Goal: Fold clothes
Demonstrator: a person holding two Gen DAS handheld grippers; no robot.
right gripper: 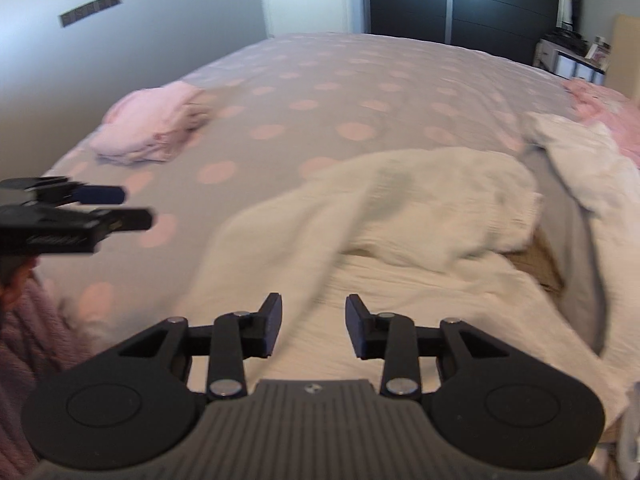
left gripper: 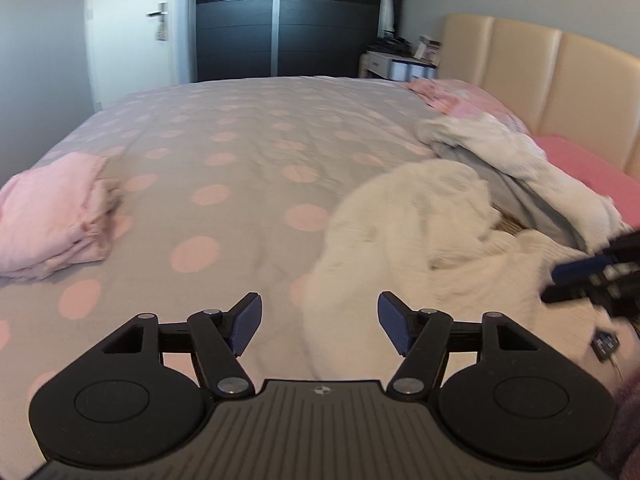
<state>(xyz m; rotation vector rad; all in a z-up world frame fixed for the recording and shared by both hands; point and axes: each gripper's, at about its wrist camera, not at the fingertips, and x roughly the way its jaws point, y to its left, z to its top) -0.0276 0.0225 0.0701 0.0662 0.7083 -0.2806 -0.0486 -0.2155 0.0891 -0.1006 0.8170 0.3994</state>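
Spotted bedspread [left gripper: 224, 148]: both tongs, left [left gripper: 320, 330] and right [right gripper: 314, 326], hover spread and empty; best pinch the white garment [right gripper: 400, 208] by its edge.

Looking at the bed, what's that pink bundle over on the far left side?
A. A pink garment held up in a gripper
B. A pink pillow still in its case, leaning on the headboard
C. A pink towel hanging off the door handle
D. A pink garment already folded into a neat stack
D: the pink folded garment lies in flat layers on the dotted bedspread, apart from the white garment and touched by neither open gripper.
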